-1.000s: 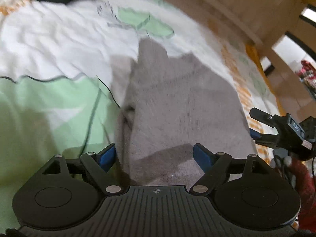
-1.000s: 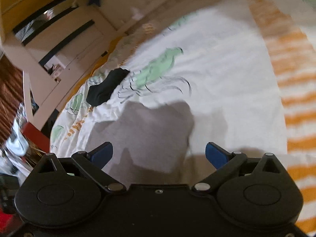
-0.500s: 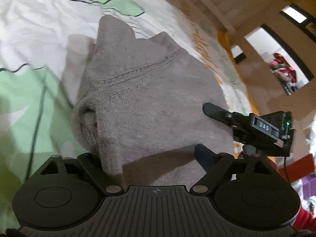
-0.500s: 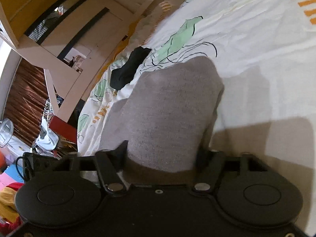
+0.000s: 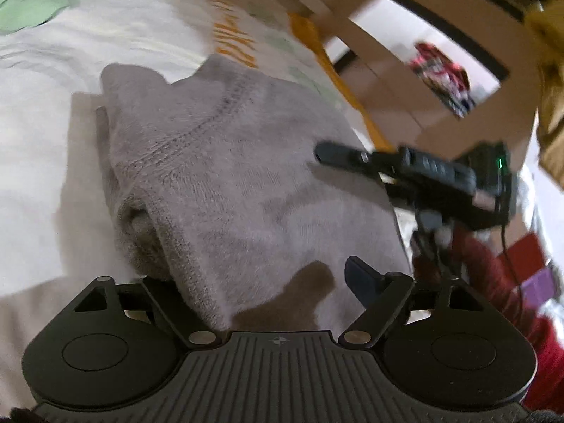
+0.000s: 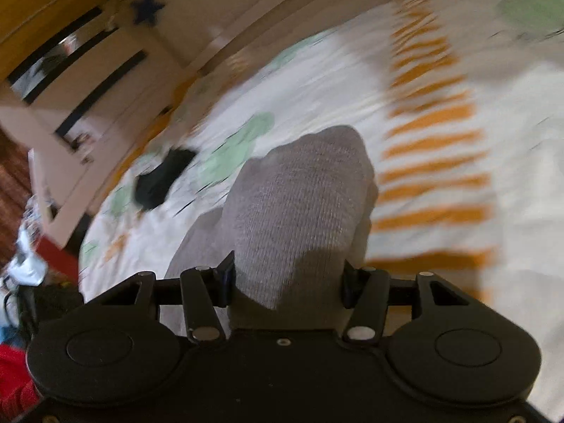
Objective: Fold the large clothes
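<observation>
So my right gripper [image 6: 285, 283] is clamped on a bunched fold of the grey sweater [image 6: 299, 204], which sticks out ahead of my fingers over the bedsheet [image 6: 511, 176]. My left gripper [image 5: 261, 289] has sweater between its fingers too, but honestly I can't tell if it's pinching. Black cloth [image 6: 162, 179] sits off left.

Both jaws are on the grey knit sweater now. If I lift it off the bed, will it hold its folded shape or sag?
The grey knit sweater will probably sag: it drapes limply over the right gripper. Its thick folded layers look bulky, so likely moderately heavy. The fuzzy knit should grip rather than slip.
</observation>
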The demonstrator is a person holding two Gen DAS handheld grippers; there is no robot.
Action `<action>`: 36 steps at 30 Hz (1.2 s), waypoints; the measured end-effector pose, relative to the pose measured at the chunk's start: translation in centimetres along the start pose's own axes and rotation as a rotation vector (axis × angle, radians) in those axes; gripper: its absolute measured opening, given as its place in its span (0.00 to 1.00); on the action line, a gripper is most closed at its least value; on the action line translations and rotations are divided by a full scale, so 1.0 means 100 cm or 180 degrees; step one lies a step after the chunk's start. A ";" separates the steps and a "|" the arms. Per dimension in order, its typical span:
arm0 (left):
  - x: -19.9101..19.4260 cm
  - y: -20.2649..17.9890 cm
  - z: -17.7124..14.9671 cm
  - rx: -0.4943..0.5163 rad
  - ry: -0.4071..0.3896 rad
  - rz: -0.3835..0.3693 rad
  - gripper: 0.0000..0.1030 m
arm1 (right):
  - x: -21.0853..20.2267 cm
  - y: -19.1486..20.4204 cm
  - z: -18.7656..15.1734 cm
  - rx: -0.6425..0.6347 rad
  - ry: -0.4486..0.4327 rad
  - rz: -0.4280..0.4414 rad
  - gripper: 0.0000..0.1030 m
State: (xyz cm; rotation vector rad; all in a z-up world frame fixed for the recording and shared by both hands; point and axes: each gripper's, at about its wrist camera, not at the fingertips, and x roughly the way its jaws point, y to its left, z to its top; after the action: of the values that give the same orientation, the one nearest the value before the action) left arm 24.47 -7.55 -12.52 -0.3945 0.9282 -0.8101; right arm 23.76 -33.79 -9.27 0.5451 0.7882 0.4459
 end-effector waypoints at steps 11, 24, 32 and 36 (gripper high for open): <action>-0.041 0.026 -0.018 -0.0107 -0.0264 0.0623 0.76 | -0.048 -0.030 -0.012 0.0255 -0.0648 -0.0505 0.74; -0.073 -0.051 -0.054 0.0180 -0.0548 0.0384 0.75 | -0.089 0.021 -0.077 -0.0283 -0.0253 -0.0779 0.74; -0.042 -0.036 -0.058 -0.0097 -0.0394 0.0198 0.58 | -0.091 0.033 -0.105 -0.0608 0.0244 -0.1089 0.74; -0.054 -0.023 -0.054 -0.0450 -0.0601 0.0010 0.06 | -0.091 0.043 -0.108 -0.0806 0.0252 -0.1113 0.74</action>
State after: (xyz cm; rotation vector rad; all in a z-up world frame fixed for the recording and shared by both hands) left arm 17.15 -4.72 -11.16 -0.5825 0.8113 -0.6932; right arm 9.14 -32.43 -8.06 0.1488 0.8684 0.2387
